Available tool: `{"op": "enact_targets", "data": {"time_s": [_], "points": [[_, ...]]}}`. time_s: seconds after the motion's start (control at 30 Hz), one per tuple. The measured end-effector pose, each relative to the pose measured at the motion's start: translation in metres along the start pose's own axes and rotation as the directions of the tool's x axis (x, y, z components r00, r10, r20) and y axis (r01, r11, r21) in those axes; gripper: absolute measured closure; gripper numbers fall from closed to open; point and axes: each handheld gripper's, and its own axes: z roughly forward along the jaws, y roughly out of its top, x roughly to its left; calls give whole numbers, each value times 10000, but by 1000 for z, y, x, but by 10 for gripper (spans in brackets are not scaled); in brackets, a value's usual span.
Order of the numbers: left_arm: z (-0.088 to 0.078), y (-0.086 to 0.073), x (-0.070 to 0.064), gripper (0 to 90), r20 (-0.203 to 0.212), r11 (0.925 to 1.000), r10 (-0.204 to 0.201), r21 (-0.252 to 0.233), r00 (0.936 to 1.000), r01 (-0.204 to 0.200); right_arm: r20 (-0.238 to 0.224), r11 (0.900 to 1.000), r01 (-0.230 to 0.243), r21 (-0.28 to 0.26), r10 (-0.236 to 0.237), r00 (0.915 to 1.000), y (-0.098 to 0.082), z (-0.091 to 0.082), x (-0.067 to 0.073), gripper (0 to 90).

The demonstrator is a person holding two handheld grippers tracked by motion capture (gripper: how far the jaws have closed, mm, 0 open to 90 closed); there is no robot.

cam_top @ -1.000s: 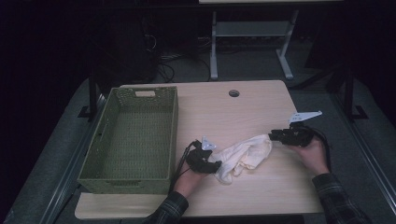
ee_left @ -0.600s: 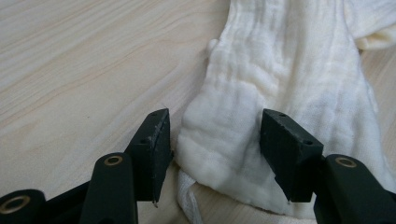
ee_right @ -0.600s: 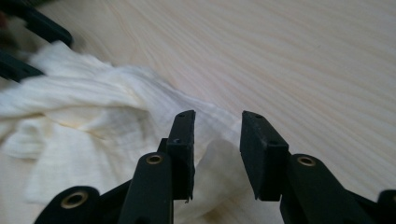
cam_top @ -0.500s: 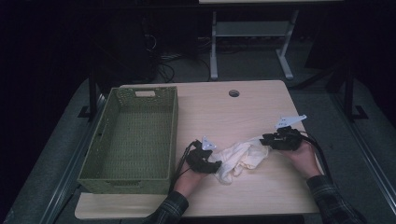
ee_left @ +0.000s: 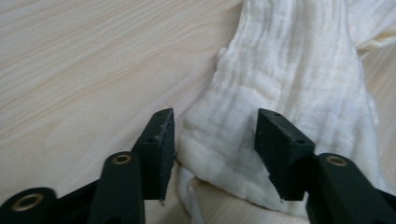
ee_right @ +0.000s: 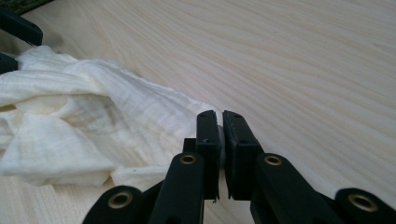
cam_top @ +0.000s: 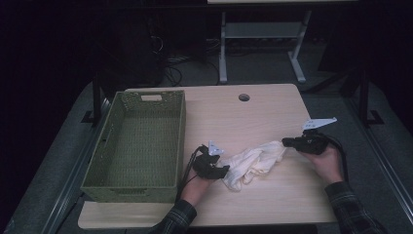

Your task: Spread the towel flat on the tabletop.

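Cloth (cam_top: 254, 162): cream, crinkled gauze, bunched on the wooden table (cam_top: 253, 117) between both grippers. Left gripper (ee_left: 212, 135) stands half open, jaws just narrowing around a fold, pad contact unclear. Right gripper (ee_right: 220, 140) has just closed, pinching the cloth's edge. Beyond the left gripper: green woven basket (cam_top: 139, 141).

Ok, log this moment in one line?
left gripper: open, astride cloth | right gripper: just closed, pinching cloth edge | basket: empty | cloth on table
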Motion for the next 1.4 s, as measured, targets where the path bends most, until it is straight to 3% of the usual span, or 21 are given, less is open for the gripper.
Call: {"op": "enact_targets", "data": {"time_s": [0.27,0.63,0.67,0.83,0.93,1.1,1.27,1.33,1.4], "points": [[-10,3,4,520,-482,9944,-594,-906,9971,548,-36,10000,54,-48,-55,10000,-3,0,-3,850],[3,0,9,651,-634,9952,-927,261,9937,945,-35,10000,64,24,-64,10000,-3,0,-3,851],[3,0,9,740,-655,9952,-932,249,9935,950,-20,9999,120,53,-119,9999,-3,0,-4,852],[4,4,8,861,-317,9940,-993,439,9946,1006,17,9999,114,-44,-114,9999,-2,-3,-4,853],[-4,17,8,864,-392,9964,-848,-107,9956,844,30,9996,71,-267,-71,10000,0,-11,-6,853],[-6,31,9,868,-598,9978,-581,-355,9965,561,8,9980,-119,-621,120,9999,1,-22,-12,853],[-10,48,20,868,-952,9936,-780,-886,9924,696,200,9949,-109,-1001,130,9997,4,-33,-21,853],[-9,54,26,868,-1064,9898,-1038,-1090,9889,921,298,9938,-128,-1108,162,9994,5,-36,-25,853],[-7,60,31,868,-1373,9901,-994,-1128,9855,841,322,9928,-198,-1181,238,9992,6,-38,-30,853]]}}
